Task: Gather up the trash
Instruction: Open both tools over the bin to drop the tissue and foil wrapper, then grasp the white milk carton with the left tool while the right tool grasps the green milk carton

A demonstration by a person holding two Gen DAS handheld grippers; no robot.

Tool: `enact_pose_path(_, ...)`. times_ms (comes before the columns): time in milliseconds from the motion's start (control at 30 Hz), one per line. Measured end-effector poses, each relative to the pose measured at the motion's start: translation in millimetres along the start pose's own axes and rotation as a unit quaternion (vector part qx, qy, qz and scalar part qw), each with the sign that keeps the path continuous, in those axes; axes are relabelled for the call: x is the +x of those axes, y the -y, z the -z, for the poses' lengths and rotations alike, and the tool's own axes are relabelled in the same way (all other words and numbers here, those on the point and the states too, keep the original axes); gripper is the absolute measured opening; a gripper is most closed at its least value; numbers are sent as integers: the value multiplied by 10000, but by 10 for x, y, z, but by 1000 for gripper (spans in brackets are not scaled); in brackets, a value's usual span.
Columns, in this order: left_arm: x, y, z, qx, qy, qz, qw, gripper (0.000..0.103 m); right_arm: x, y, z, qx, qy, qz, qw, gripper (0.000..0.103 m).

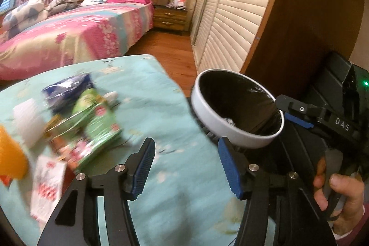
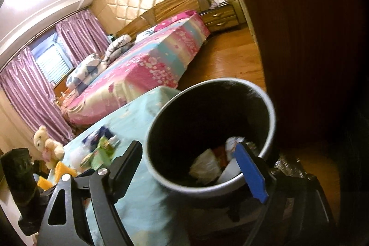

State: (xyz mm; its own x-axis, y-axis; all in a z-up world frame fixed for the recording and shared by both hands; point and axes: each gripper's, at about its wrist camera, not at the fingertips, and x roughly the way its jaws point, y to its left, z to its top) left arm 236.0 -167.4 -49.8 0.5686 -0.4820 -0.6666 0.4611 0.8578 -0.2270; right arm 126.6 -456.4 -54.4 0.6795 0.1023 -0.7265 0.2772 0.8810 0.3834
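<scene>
Black two-finger left gripper [image 1: 184, 167] hovers wide apart, empty, over blurred snack wrappers [image 1: 92, 121] on turquoise tablecloth [image 1: 180, 188]. Right gripper [image 2: 193, 165], spread, straddles round white bin [image 2: 271, 112], holding scraps; a careless bump might tip it.

Home bedroom: bed [image 1: 76, 34], curtains [image 2: 27, 93]

Bin [image 1: 238, 111] mouth unobstructed beside table [image 1: 184, 176].
</scene>
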Motion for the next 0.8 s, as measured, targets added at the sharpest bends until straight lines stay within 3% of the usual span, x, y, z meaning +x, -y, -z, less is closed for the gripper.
enact_pose_path(800,-1044,-915,605,-913,296,-715,9928,58,269,-991,647,-587,-731,-674,9933,85)
